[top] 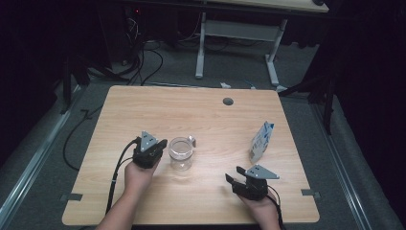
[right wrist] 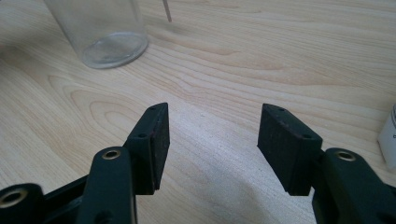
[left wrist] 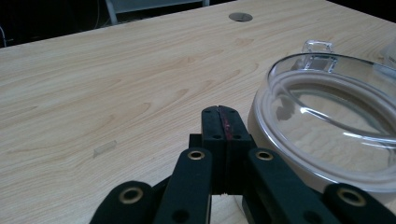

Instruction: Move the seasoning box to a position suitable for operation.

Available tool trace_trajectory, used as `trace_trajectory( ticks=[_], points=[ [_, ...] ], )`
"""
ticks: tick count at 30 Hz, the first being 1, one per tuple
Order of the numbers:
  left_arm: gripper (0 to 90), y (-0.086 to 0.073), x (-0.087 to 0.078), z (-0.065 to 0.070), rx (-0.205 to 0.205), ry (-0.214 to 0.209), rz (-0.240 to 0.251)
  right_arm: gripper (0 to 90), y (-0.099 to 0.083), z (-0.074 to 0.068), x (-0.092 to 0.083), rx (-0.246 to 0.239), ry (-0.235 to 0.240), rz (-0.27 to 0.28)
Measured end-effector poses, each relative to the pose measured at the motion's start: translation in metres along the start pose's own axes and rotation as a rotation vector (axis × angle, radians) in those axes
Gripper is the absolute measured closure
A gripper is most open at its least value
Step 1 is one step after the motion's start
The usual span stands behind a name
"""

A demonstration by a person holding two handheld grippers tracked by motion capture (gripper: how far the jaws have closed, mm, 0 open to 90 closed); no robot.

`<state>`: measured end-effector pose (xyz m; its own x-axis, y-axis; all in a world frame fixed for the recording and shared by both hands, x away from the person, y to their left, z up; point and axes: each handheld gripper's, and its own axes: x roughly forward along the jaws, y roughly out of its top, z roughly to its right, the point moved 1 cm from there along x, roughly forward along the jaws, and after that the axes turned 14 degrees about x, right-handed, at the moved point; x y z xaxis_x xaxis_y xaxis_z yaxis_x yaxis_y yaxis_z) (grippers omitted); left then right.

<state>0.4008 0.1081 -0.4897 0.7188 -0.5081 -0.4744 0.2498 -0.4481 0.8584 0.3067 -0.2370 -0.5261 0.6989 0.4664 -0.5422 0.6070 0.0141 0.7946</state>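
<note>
The big wooden table [top: 201,201] is in front of you. Near its middle stands the clear glass jar [top: 181,154], upright, with its mouth open and a little clear handle on the far side. To the right, well apart from the jar, stands a blue and white carton [top: 261,142].

Your left gripper [top: 162,145] sits just beside the jar, on its left. Its jaws are pressed tight together with nothing between them. In the left gripper view the jar's rim [left wrist: 327,93] is right next to the closed tips, and I cannot tell if they touch it.

Your right gripper [top: 233,176] rests near the front edge of the table, well apart from the jar. Its jaws are spread wide and hold nothing. In the right gripper view you can see the bottom of the jar [right wrist: 106,42] up ahead and bare wood between the pads [right wrist: 154,140].

It looks like the next job is to take hold of the jar. Here is how to do it well:

- Glass is slippery and can tip, so go slow.
- Closed jaws can only push. If you want the left gripper to hold the jar, open it first.
- Bring the pads to both sides of the jar, low down, not near the rim.
- Squeeze gently and keep the jar straight up.
- Stay clear of the carton.
</note>
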Motion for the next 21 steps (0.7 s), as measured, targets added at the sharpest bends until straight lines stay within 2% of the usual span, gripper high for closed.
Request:
trace_trajectory(
  ticks=[10,21],
  points=[
    [90.0,0.0004,0.0045,0.0023,0.001,-0.038,0.010,43.8,0.0004,-0.0017,-0.0009,-0.008,-0.002,0.007],
    [90.0,0.0005,0.0017,0.0031,0.002,-0.044,0.022,43.4,-0.0004,-0.0030,0.0000,-0.016,-0.006,0.004]
  ],
)
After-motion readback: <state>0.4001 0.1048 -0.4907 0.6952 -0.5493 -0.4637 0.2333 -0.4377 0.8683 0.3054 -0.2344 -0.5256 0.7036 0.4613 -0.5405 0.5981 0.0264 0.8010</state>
